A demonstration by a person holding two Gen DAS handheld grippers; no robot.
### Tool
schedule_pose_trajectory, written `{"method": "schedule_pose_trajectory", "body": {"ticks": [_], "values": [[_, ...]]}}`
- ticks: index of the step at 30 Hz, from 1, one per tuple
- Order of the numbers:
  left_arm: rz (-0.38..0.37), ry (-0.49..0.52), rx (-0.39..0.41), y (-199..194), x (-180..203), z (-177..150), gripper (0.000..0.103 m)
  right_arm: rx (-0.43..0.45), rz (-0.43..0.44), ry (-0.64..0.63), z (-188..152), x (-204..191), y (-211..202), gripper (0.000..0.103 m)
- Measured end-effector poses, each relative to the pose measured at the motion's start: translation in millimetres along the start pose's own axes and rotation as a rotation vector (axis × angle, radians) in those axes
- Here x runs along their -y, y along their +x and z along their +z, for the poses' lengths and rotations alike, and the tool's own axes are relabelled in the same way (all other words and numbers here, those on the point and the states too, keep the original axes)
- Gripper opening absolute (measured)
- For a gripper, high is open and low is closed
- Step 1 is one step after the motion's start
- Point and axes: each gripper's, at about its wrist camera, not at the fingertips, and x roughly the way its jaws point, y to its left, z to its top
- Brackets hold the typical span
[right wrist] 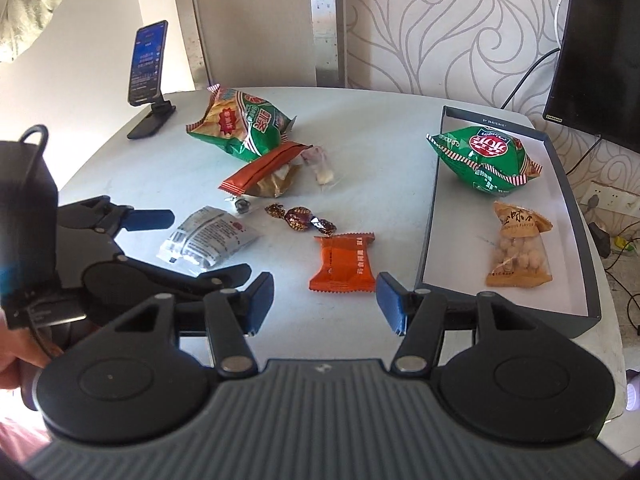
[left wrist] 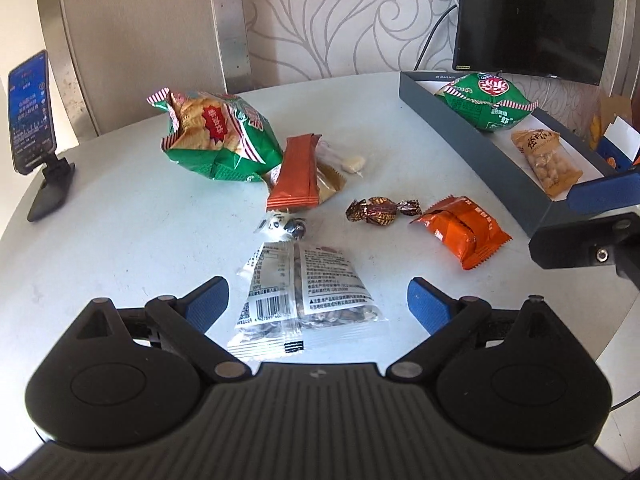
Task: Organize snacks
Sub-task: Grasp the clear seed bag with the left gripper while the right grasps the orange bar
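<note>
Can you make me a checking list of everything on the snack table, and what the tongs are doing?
Surface: round white table, mostly bare between the snacks.
Job's things: grey box holds a green chip bag and a peanut packet. Loose on the table: open green chip bag, orange stick pack, orange square pack, brown wrapped candy, clear seed packet.
Clutter: phone on a stand.
Grippers: left tongs open, one on each side of the seed packet; right tongs open, near the orange square pack, holding nothing.
Cables: black lead by the dark monitor; plugs and wires low on the right.
Surroundings: swirl wallpaper.
</note>
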Motion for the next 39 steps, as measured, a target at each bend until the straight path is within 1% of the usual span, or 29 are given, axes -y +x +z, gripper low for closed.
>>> {"method": "schedule_pose_trajectory", "body": {"ticks": [2,3,6,7,9,15,19,23,25,26,27,28,30,35,39], "values": [[-0.009,-0.021,-0.008,4,-5,0,0.097,-0.002,-0.002,0.002,3,1,5,0.059],[-0.01,-0.029,-0.013,5,-6,0,0.094,-0.003,-0.004,0.0,5,1,9,0.059],[-0.024,-0.055,-0.034,9,-11,-1,0.082,-0.012,-0.006,0.0,13,2,21,0.059],[-0.028,-0.063,-0.042,10,-13,-2,0.081,-0.015,-0.003,0.004,16,3,27,0.059],[-0.028,-0.069,-0.041,11,-14,-3,0.081,-0.03,0.001,-0.004,19,2,38,0.059],[-0.02,-0.062,-0.041,11,-17,-4,0.081,-0.078,-0.035,-0.019,22,5,64,0.059],[-0.001,-0.055,-0.052,14,-16,-2,0.081,-0.11,-0.037,-0.011,21,9,79,0.059],[0.002,-0.051,-0.054,17,-15,-1,0.082,-0.142,-0.022,-0.016,18,11,90,0.058],[0.001,-0.05,-0.055,17,-15,-1,0.082,-0.143,-0.02,-0.03,17,9,91,0.058],[0.002,-0.05,-0.054,17,-15,-1,0.082,-0.143,-0.019,-0.033,17,8,92,0.056],[0.002,-0.05,-0.054,17,-15,0,0.082,-0.143,-0.014,-0.033,17,9,92,0.051],[0.002,-0.051,-0.054,17,-15,-1,0.082,-0.14,-0.007,-0.033,16,9,92,0.05],[0.002,-0.05,-0.054,18,-15,0,0.083,-0.133,0.0,-0.04,16,9,92,0.046],[0.0,-0.048,-0.056,19,-15,1,0.083,-0.13,0.008,-0.037,15,10,89,0.041],[-0.003,-0.046,-0.057,21,-16,2,0.084,-0.13,0.016,-0.036,12,7,83,0.04]]}}
